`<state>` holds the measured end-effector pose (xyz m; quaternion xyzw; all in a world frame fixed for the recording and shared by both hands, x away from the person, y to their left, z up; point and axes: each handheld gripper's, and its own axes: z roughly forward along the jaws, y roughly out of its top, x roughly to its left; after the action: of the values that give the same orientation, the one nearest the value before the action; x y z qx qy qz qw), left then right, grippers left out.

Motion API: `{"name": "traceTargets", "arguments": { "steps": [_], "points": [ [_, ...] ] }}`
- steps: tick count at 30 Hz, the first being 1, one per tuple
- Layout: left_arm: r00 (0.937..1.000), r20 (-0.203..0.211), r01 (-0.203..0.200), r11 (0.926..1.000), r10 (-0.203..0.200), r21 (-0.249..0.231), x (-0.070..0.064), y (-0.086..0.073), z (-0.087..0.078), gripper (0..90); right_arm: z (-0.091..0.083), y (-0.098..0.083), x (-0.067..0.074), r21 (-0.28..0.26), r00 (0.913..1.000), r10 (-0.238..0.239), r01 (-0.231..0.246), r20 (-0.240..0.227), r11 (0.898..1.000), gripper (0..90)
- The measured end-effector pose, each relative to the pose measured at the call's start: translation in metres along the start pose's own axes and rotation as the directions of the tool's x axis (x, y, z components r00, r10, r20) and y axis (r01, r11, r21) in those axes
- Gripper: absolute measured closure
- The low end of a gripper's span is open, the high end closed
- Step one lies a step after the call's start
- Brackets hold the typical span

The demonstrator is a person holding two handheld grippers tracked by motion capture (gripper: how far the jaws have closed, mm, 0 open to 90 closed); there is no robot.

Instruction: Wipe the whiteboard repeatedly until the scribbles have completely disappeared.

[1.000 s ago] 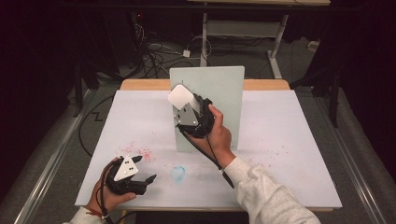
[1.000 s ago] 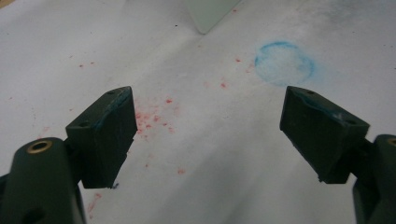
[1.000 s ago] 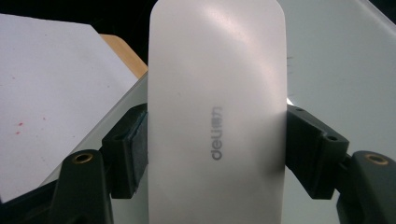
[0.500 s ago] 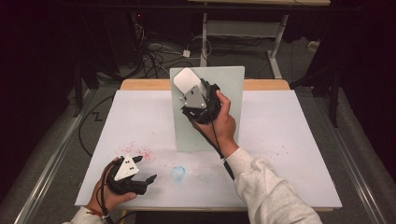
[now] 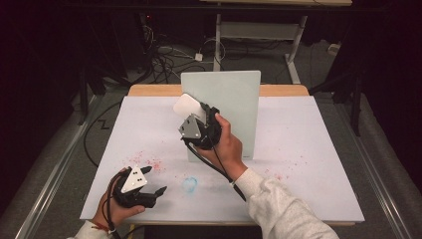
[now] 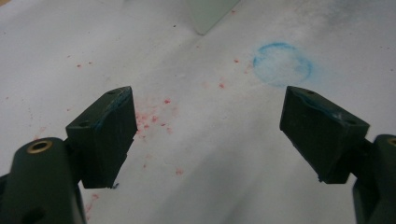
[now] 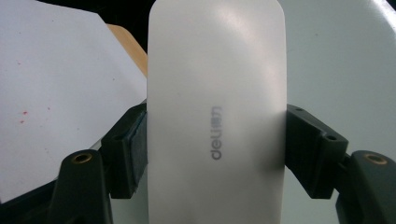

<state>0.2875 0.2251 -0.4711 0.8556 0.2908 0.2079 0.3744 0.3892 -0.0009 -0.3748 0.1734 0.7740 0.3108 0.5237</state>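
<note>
The left gripper point(image 5: 158, 190) rests low near the front left corner of the desk point(image 5: 318, 194). Its two black jaws stand wide apart with nothing between them. Red specks point(image 6: 154, 119) dot the white top under it, and a blue ring point(image 6: 282, 64) is just beside it. Near the middle, the right gripper point(image 5: 199, 115) squeezes a white eraser point(image 7: 217, 93) from both sides. It holds the eraser up against the left part of the upright pale green board point(image 5: 234, 99).
</note>
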Motion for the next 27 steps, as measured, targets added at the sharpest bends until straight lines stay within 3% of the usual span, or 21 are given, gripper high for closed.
{"name": "traceTargets", "arguments": {
  "steps": [2,8,10,12,14,16,19,21,27],
  "points": [
    [1.0000,-0.001,0.000,1.0000,0.000,0.001,0.000,0.000,0.000,18.2,-0.001,0.001,-0.005,0.005,0.9998,0.009,-0.009,-0.015,1.000,30.8],
    [1.0000,-0.001,0.003,1.0000,-0.003,0.000,0.000,0.000,0.000,18.2,-0.002,0.002,-0.032,0.002,0.9948,0.080,-0.081,0.063,0.997,30.8],
    [1.0000,0.001,0.001,1.0000,-0.001,0.001,0.000,0.000,0.000,18.2,-0.002,0.002,-0.036,-0.004,0.9933,0.099,-0.099,0.059,0.995,30.7],
    [1.0000,0.002,0.001,1.0000,-0.001,0.001,0.000,0.000,0.001,18.2,-0.002,0.002,-0.032,-0.005,0.9928,0.099,-0.099,0.067,0.995,30.7],
    [1.0000,0.002,0.000,1.0000,0.000,0.002,0.000,0.000,0.001,18.3,-0.001,0.001,-0.024,-0.005,0.9955,0.084,-0.084,0.044,0.996,30.8],
    [1.0000,0.002,0.000,1.0000,0.000,0.002,0.000,0.000,0.001,18.2,-0.001,0.000,-0.013,0.000,0.9985,0.049,-0.049,0.026,0.999,30.7],
    [1.0000,0.001,-0.001,1.0000,0.001,0.004,0.000,0.000,0.001,18.2,0.000,-0.001,-0.007,0.004,0.9992,0.012,-0.012,0.039,1.000,30.8],
    [1.0000,0.002,-0.001,1.0000,0.001,0.003,0.000,0.000,0.000,18.2,-0.001,0.000,-0.012,0.007,0.9995,0.025,-0.025,0.019,1.000,30.7],
    [1.0000,0.002,0.000,1.0000,0.000,0.004,0.000,-0.001,0.000,18.2,-0.004,0.000,-0.042,0.004,0.9933,0.086,-0.087,0.078,0.996,30.7]
  ]
}}
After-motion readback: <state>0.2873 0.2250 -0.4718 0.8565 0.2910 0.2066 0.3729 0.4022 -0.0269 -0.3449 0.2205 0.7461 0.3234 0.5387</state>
